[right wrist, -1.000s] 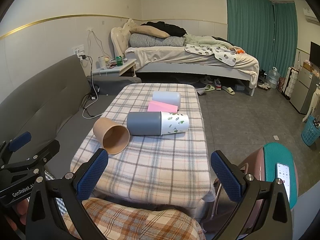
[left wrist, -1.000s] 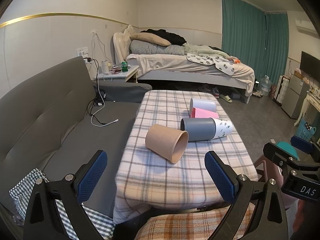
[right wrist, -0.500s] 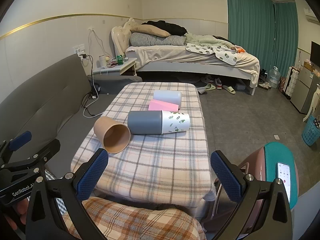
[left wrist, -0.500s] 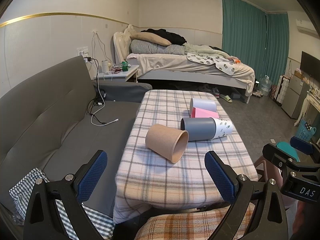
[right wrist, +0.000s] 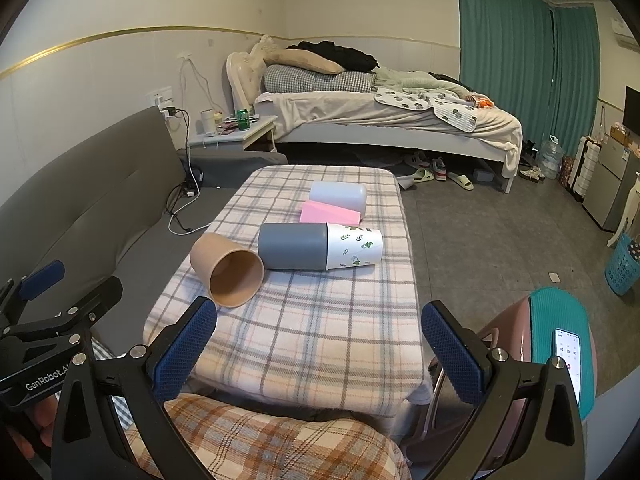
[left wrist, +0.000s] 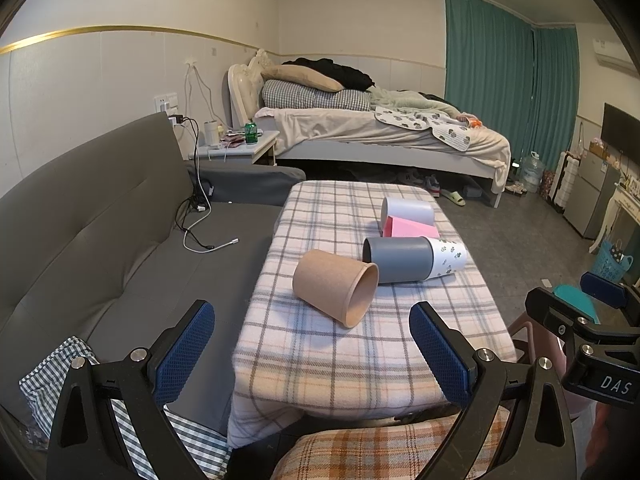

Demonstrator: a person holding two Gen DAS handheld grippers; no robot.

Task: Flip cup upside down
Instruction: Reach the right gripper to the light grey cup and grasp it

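A brown paper cup (left wrist: 334, 286) (right wrist: 227, 271) lies on its side on the plaid-covered table (left wrist: 360, 344) (right wrist: 320, 320), mouth toward me. Behind it a grey cup (left wrist: 398, 258) (right wrist: 292, 246) lies on its side, joined mouth to mouth with a white leaf-print cup (left wrist: 448, 258) (right wrist: 354, 244). Further back lies a pale lilac cup (left wrist: 408, 210) (right wrist: 338, 196) beside a pink pad (left wrist: 408, 228) (right wrist: 330, 213). My left gripper (left wrist: 312, 356) is open and empty before the table's near edge. My right gripper (right wrist: 320, 350) is open and empty, also short of the cups.
A grey sofa (left wrist: 100, 232) runs along the table's left with cables (left wrist: 196, 216) on it. A bed (left wrist: 380, 132) stands behind. A pink and teal stool (right wrist: 560, 332) holding a phone (right wrist: 568, 356) is at right. A plaid cushion (right wrist: 260, 440) lies below the grippers.
Both grippers have stayed nearly still; the right wrist view has shifted very slightly. The cups have not moved.
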